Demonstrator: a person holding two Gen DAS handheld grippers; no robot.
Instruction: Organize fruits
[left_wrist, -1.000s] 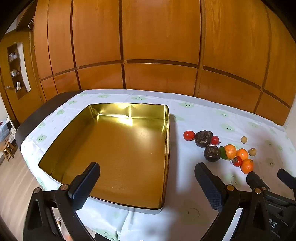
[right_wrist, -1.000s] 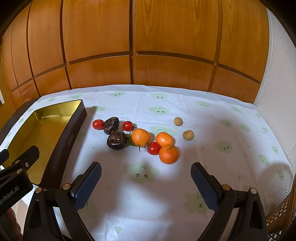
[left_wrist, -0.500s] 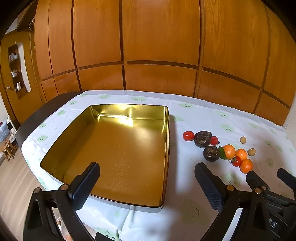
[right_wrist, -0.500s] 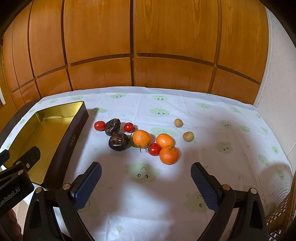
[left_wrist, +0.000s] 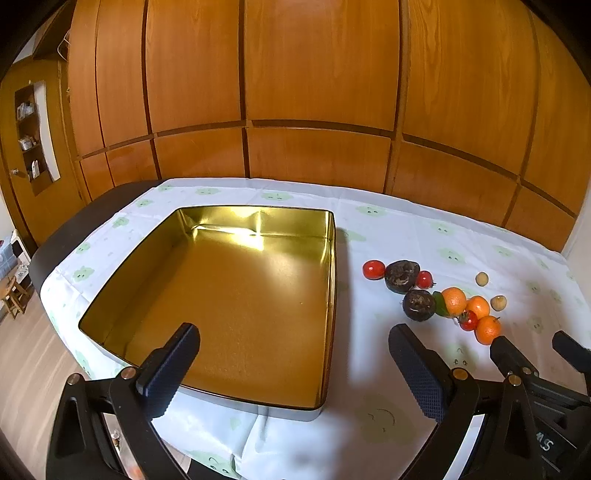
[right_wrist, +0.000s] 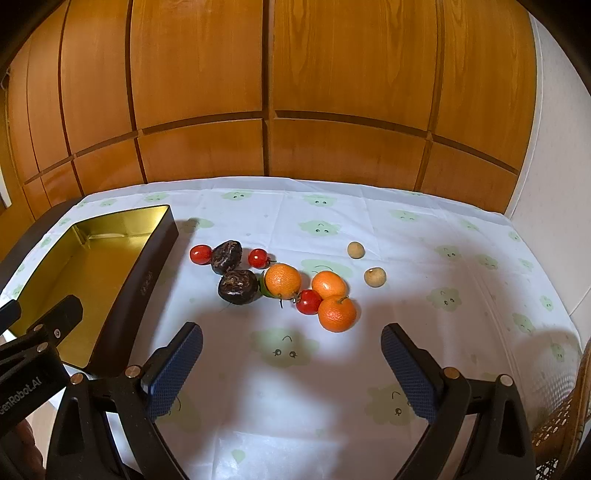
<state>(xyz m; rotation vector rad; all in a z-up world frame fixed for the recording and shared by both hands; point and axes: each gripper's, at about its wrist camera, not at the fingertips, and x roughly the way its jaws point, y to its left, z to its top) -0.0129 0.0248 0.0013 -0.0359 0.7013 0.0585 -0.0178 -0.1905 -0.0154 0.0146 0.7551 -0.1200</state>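
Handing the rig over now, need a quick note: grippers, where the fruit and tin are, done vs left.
Left gripper: open, empty, over the gold tin.
Right gripper: open, empty, short of the fruit.
Tin: nothing in it.
On the tablecloth right of the tin: three oranges, three tomatoes, two dark fruits, two small tan fruits.
Done: nothing. Left: all ten.

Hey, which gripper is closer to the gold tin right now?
Left. The left gripper hovers over the tin's near edge, fingers open. The right gripper sits off to its right, facing the fruit.
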